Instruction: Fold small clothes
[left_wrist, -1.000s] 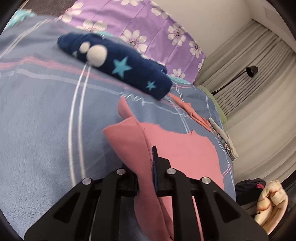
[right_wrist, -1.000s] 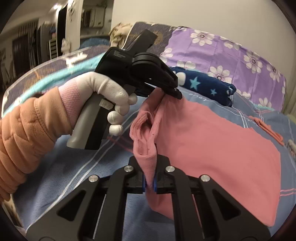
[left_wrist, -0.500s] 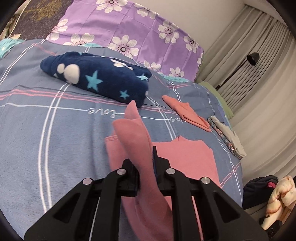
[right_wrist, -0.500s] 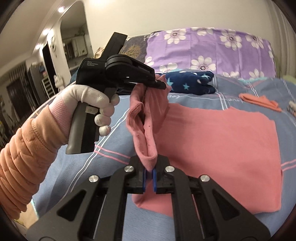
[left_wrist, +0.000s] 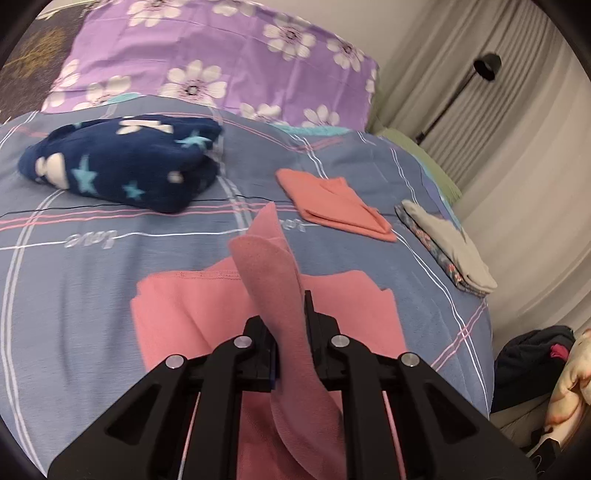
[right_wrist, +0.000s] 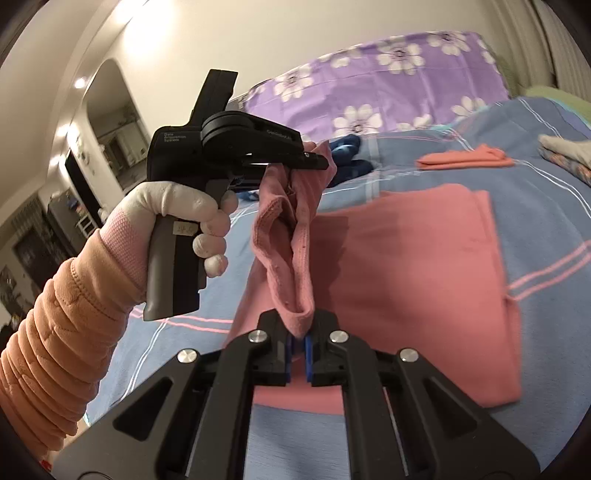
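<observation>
A pink garment (left_wrist: 192, 314) lies on the blue striped bedspread (left_wrist: 74, 258), its near edge lifted off the bed. My left gripper (left_wrist: 290, 325) is shut on one corner of that edge, which stands up between the fingers. My right gripper (right_wrist: 298, 332) is shut on the other corner of the pink garment (right_wrist: 406, 277). In the right wrist view the left gripper (right_wrist: 314, 162) is held by a gloved hand above the bed, and the lifted edge hangs between the two grippers.
A folded navy star blanket (left_wrist: 122, 166) lies at the back left. A folded orange garment (left_wrist: 332, 206) and a folded grey and floral pile (left_wrist: 447, 247) lie to the right. A purple flowered pillow (left_wrist: 207, 62) is behind. Clothes (left_wrist: 535, 358) sit beyond the bed's right edge.
Both grippers have carried the lifted edge forward over the garment, towards the far side. The flat part showing has grown shorter. Both stay shut on the cloth.
</observation>
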